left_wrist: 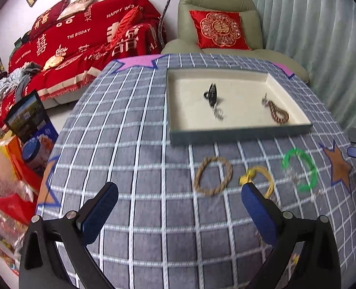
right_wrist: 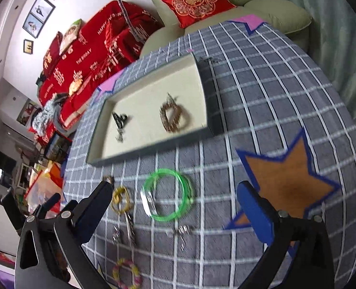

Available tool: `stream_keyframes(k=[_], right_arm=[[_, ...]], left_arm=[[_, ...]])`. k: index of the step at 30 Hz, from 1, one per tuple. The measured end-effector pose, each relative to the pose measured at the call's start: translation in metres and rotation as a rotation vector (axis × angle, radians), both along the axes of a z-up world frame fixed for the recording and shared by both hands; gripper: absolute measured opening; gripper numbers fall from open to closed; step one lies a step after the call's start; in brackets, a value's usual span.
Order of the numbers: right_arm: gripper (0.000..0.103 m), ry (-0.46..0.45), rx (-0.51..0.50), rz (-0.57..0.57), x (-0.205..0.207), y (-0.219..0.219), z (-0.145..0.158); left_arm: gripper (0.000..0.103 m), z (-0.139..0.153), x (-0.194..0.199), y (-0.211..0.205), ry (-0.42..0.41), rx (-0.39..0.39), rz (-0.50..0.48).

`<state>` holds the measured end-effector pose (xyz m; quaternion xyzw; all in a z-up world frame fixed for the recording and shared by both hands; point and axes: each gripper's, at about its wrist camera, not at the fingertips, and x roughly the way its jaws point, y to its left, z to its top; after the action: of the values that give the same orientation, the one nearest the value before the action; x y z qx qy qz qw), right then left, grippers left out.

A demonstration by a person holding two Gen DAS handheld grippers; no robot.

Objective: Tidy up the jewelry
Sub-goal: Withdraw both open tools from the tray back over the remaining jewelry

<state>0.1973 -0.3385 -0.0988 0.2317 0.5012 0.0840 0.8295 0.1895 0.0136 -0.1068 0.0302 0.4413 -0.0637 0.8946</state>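
Note:
A shallow cream-lined tray (left_wrist: 240, 132) (right_wrist: 151, 149) sits on the checked tablecloth. It holds a black clip with a silver piece (left_wrist: 213, 96) (right_wrist: 119, 120) and a brown bead bracelet (left_wrist: 278, 113) (right_wrist: 174, 118). In front of it lie a tan rope bracelet (left_wrist: 213, 175), a yellow bracelet (left_wrist: 260, 178) (right_wrist: 121, 198), a green bangle (left_wrist: 300, 166) (right_wrist: 166, 195), small silver pieces (right_wrist: 184, 230) and a pink-yellow bracelet (right_wrist: 127, 274). My left gripper (left_wrist: 180, 201) is open and empty above the cloth. My right gripper (right_wrist: 175, 198) is open and empty, with the green bangle between its fingers in view.
The round table (left_wrist: 134, 144) has star patches on its cloth (right_wrist: 288, 185). Behind it are a red-covered sofa (left_wrist: 86, 41) and a green armchair (left_wrist: 216, 24) with a red cushion. Bags and boxes (left_wrist: 28, 130) stand on the floor at left. A curtain (left_wrist: 322, 36) hangs at right.

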Motion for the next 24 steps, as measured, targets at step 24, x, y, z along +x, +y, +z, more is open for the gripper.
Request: stream_keyframes(k=[24], right_arm=[[0.103, 0.103, -0.152, 0.019, -0.036, 0.023, -0.036]], left_arm=[[0.103, -0.034, 0.007, 0.019, 0.1, -0.059, 0.052]])
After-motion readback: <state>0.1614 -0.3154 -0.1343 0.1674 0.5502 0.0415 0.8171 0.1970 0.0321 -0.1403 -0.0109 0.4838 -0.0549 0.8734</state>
